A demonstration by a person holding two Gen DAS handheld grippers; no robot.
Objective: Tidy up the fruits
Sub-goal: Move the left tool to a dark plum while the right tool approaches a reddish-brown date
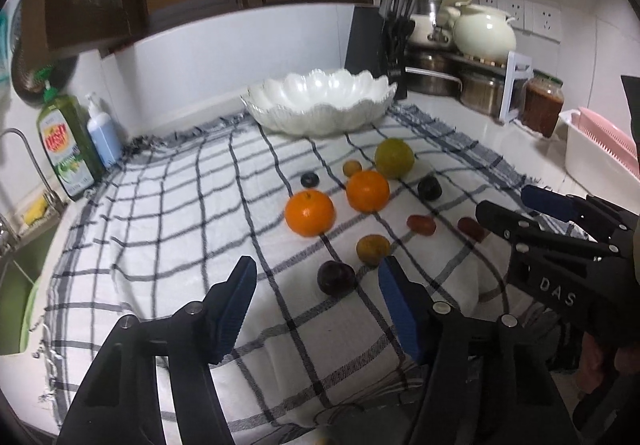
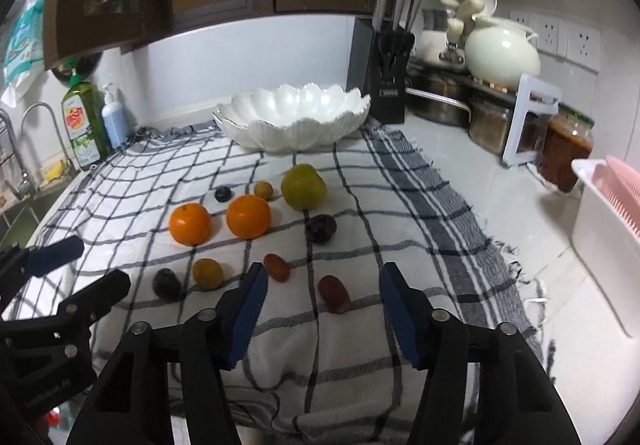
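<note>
Several fruits lie on a checked cloth point(image 1: 160, 245): two oranges point(image 1: 309, 213) point(image 1: 367, 191), a green fruit point(image 1: 394, 158), dark plums point(image 1: 336, 278) point(image 1: 429, 188), small yellow fruits point(image 1: 373, 249) and red grapes point(image 1: 421, 224). An empty white scalloped bowl point(image 1: 320, 101) stands at the cloth's far edge. My left gripper point(image 1: 318, 275) is open and empty, with the near dark plum between its fingertips. My right gripper point(image 2: 324, 281) is open and empty over a red grape point(image 2: 334, 294); it also shows in the left wrist view point(image 1: 516, 201).
A knife block point(image 2: 386, 85), pots, a cream teapot point(image 2: 502, 53) and a sauce jar point(image 2: 566, 153) stand at the back right. A white and pink rack point(image 2: 608, 221) is at the right. Soap bottles point(image 2: 82, 125) and a sink are at the left.
</note>
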